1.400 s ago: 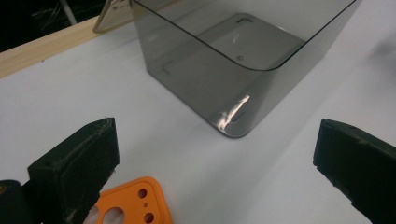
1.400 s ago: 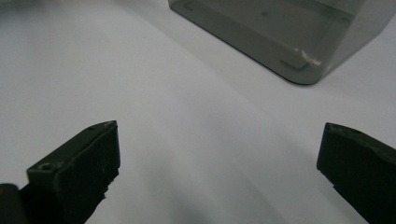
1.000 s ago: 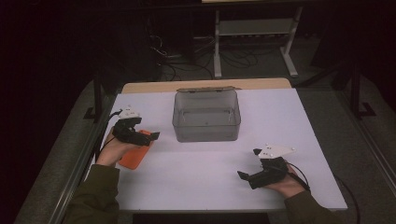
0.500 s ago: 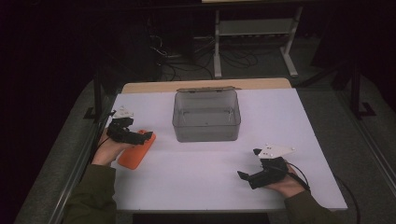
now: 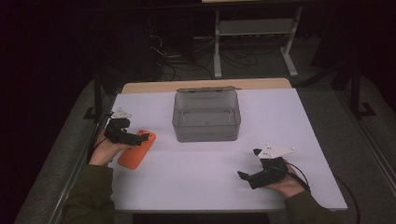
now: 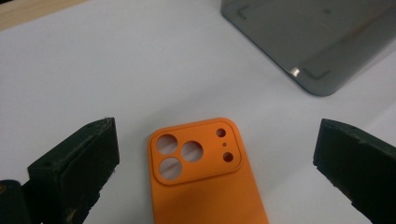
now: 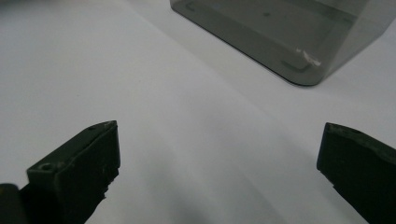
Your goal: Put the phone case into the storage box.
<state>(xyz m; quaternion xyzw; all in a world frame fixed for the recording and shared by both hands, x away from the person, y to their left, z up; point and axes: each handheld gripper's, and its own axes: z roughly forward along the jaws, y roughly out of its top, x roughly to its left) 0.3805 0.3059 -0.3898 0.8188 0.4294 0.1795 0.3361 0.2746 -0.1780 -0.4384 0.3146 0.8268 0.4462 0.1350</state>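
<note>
An orange phone case (image 5: 137, 150) (image 6: 205, 177) lies flat on the white table (image 5: 196, 182) at the left, camera cutouts facing up. My left gripper (image 5: 144, 137) (image 6: 217, 158) hovers over its far end, open, with the case lying between the wide-spread jaws and untouched. A smoky clear plastic box (image 5: 206, 116) (image 6: 308, 42) (image 7: 275, 32) stands open-topped at the table's middle back. My right gripper (image 5: 248, 170) (image 7: 219, 168) rests open near the front right, nothing between its jaws, pointing toward the box.
A wooden strip (image 5: 205, 85) borders the table's far edge. Behind it stand a metal stand (image 5: 254, 32) and floor cables (image 5: 177, 60) in the dark. A metal rail (image 5: 93, 140) runs along the table's left side.
My left gripper has drawn back to the left and away from the case's middle, leaving the orange case more exposed on the table. The right gripper has stayed put.
</note>
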